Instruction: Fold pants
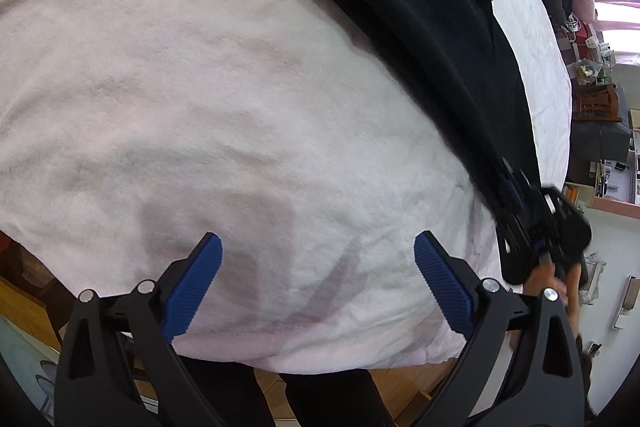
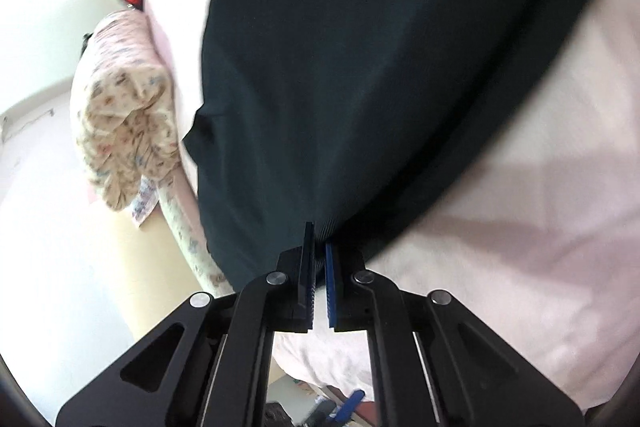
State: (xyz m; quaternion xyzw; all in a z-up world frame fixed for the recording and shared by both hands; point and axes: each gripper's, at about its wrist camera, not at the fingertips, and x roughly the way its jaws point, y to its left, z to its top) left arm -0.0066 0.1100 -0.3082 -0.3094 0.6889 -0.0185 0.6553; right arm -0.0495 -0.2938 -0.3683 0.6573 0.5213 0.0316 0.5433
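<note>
Dark pants (image 1: 400, 7) lie stretched across the pale pink blanket (image 1: 200, 87) on a bed, running from the top centre down to the right in the left wrist view. My left gripper (image 1: 318, 251) hangs open over bare blanket, well left of the pants, with nothing between its blue pads (image 1: 208, 275). My right gripper (image 2: 318, 239) is shut on the near edge of the pants (image 2: 360, 67), and the cloth is pinched between its pads. The right gripper (image 1: 511, 187) also shows in the left wrist view, at the lower end of the pants with a hand behind it.
A floral quilt or pillow (image 2: 124, 131) bunches at the bed's left side beside a white wall. The bed's near edge (image 1: 320, 367) drops to a wooden floor. Furniture and clutter (image 1: 600, 87) line the room to the right.
</note>
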